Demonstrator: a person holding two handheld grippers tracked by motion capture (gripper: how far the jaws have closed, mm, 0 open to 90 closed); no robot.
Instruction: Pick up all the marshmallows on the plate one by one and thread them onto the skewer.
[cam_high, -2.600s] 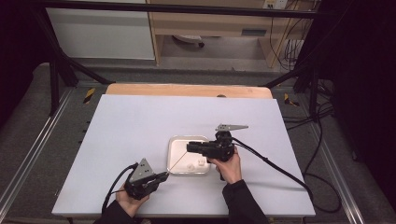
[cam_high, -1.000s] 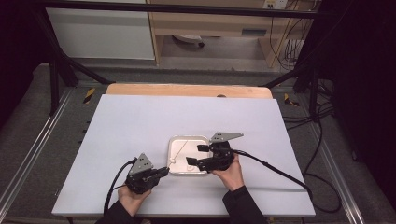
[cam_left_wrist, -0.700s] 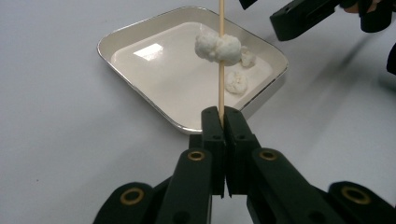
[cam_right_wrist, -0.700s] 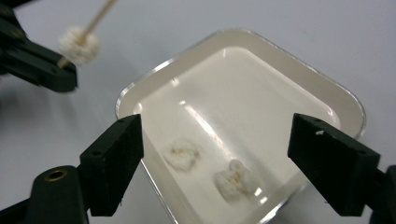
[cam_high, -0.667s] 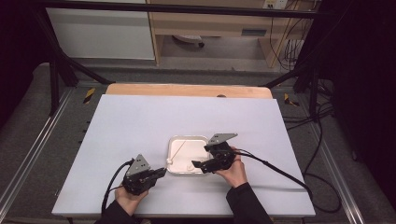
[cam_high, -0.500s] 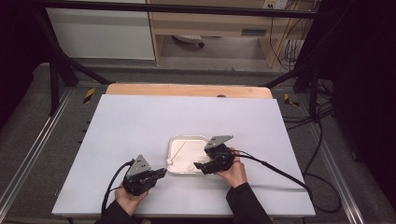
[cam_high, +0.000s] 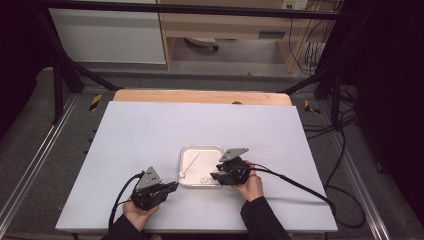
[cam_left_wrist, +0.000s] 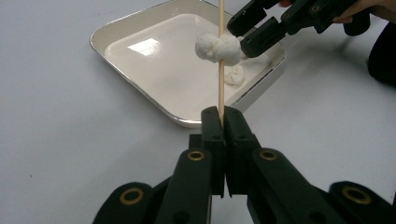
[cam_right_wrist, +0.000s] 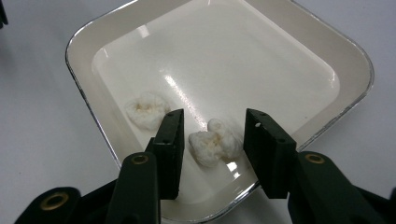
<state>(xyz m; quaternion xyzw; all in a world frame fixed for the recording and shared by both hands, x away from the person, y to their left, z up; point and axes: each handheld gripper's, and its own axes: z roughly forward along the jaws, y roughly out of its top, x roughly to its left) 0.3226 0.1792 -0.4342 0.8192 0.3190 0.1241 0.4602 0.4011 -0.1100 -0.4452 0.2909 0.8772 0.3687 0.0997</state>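
Both grippers work over a shallow white square tray (cam_high: 192, 150): the left gripper (cam_left_wrist: 219, 116) is clamped on a thin wooden skewer (cam_left_wrist: 221, 88) threaded with one white marshmallow (cam_left_wrist: 217, 46), while the right gripper (cam_right_wrist: 212, 137), its jaws just closing, straddles without touching a second white marshmallow (cam_right_wrist: 212, 142) lying in the tray beside a third (cam_right_wrist: 145, 109).

A lab: white table (cam_high: 150, 130) inside a black frame (cam_high: 60, 75), trailing cables (cam_high: 320, 45).
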